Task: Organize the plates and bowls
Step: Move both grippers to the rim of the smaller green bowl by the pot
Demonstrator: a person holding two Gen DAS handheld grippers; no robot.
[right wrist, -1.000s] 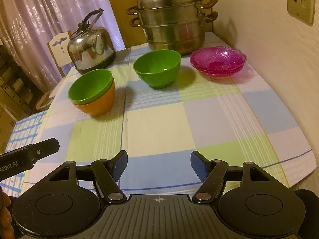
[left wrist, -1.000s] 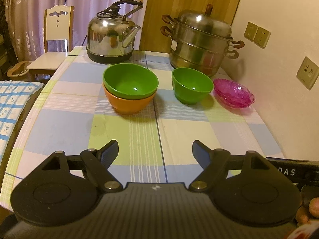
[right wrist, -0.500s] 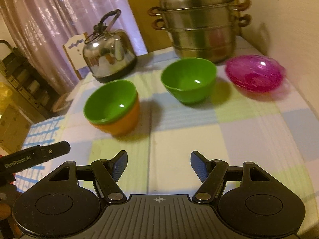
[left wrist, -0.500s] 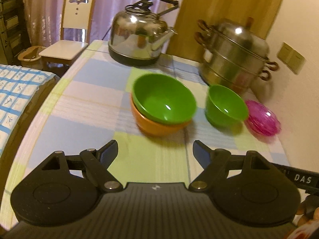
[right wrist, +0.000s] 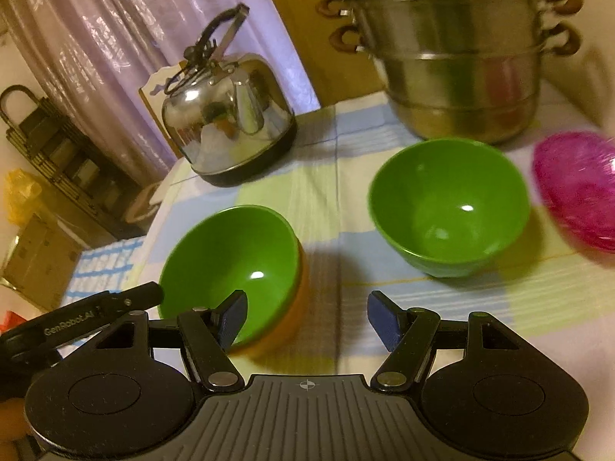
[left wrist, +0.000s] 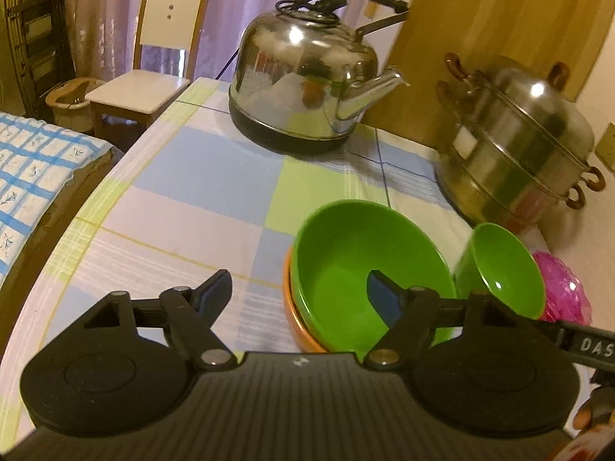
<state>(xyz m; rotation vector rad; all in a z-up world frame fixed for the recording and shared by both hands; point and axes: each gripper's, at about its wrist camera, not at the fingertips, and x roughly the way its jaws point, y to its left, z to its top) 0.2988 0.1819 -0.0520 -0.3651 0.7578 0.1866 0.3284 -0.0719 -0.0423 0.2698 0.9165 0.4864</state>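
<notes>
The left gripper (left wrist: 298,294) and right gripper (right wrist: 307,317) both have their fingers wide apart, holding nothing. Low in the frame, a green bowl (left wrist: 365,269) sits inside an orange bowl (left wrist: 298,330). Another green bowl (right wrist: 447,207) stands alone, near the pink plates (right wrist: 576,188) at the right edge. The kettle (left wrist: 303,73) and steamer pot (right wrist: 453,57) stand behind. The table (left wrist: 184,192) has bare room on the left.

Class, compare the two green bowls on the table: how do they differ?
The nested green bowl sits inside an orange bowl; the lone green bowl rests directly on the tablecloth. The nested one is nearer the kettle, the lone one nearer the pink dish. Both are upright and empty.
</notes>
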